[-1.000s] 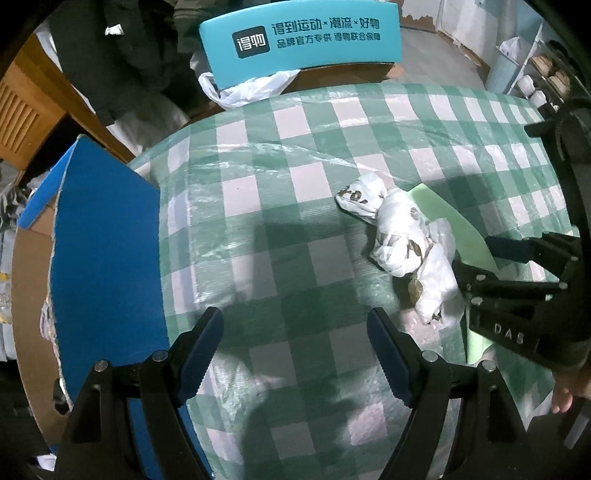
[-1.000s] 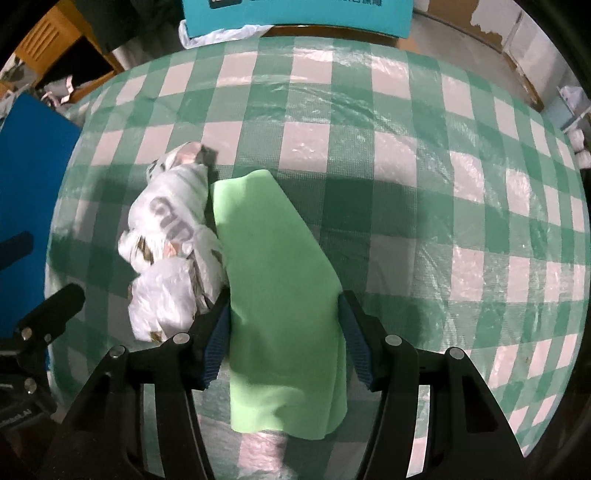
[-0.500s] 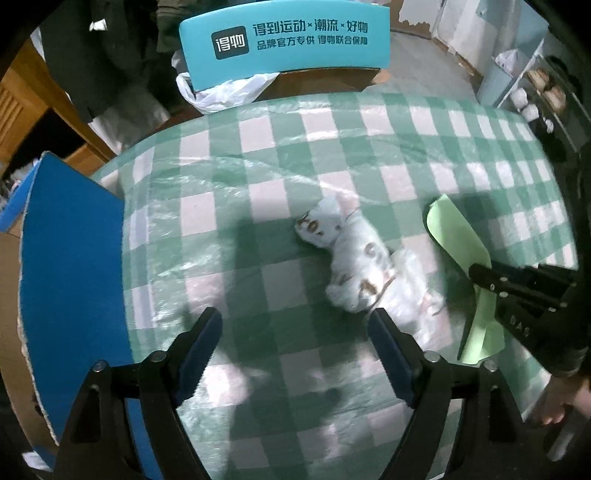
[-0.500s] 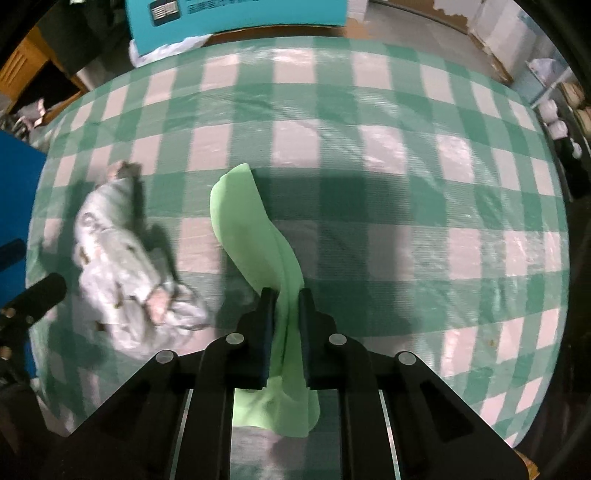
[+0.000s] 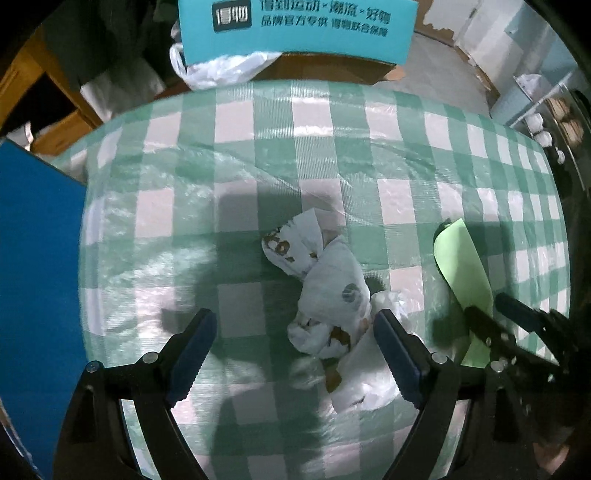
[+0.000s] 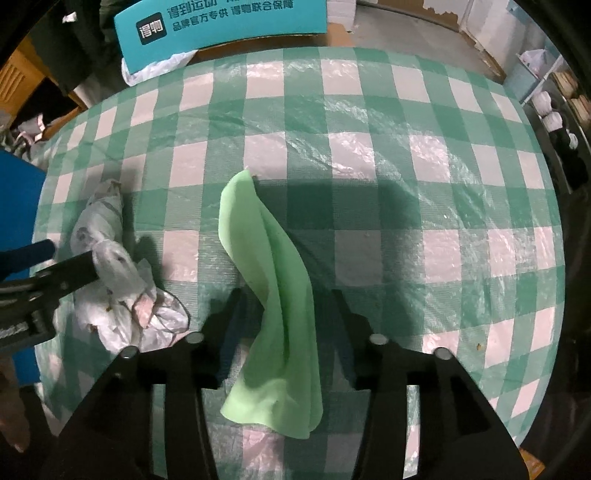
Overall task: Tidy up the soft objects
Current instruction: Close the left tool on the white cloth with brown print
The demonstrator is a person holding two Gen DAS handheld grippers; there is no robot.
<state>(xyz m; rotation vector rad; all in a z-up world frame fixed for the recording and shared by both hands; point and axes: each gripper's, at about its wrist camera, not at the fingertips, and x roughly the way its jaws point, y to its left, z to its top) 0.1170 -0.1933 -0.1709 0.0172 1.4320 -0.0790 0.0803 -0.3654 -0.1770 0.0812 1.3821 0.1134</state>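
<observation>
Two soft items lie on the checked surface [image 6: 369, 110]: a green cloth [image 6: 273, 295] and a crumpled white bag [image 5: 328, 295] with brown print.

Left tongs [image 5: 295, 347]: released, jaws wide. The bag lies between them, its near end close against the right-hand jaw; no contact can be confirmed. Right tongs [image 6: 284, 325]: released, jaws standing clear on either side of the cloth. The cloth stands in a raised, twisted ridge between them and slumps flat toward the camera; neither jaw appears to press it.

Step in hand, by my judgement: each implement is lined up over its own item and neither has a grip. The task is at an early stage, both items loose and unsorted. The next move calls for the left tongs to drop and centre on the bag's bulk before pinching, since thin film may slip or tear if caught by an edge. The cloth's ridge offers a ready pinch point.

View differences: the left camera shows the bag's print and the cloth only edge-on, behind the other tool. The right camera shows the cloth's whole fold and the bag's loose handle loop [image 6: 173, 314], hidden from the left. A teal box [image 5: 295, 33] stands beyond the far edge; a blue panel [image 5: 37, 277] at left.
</observation>
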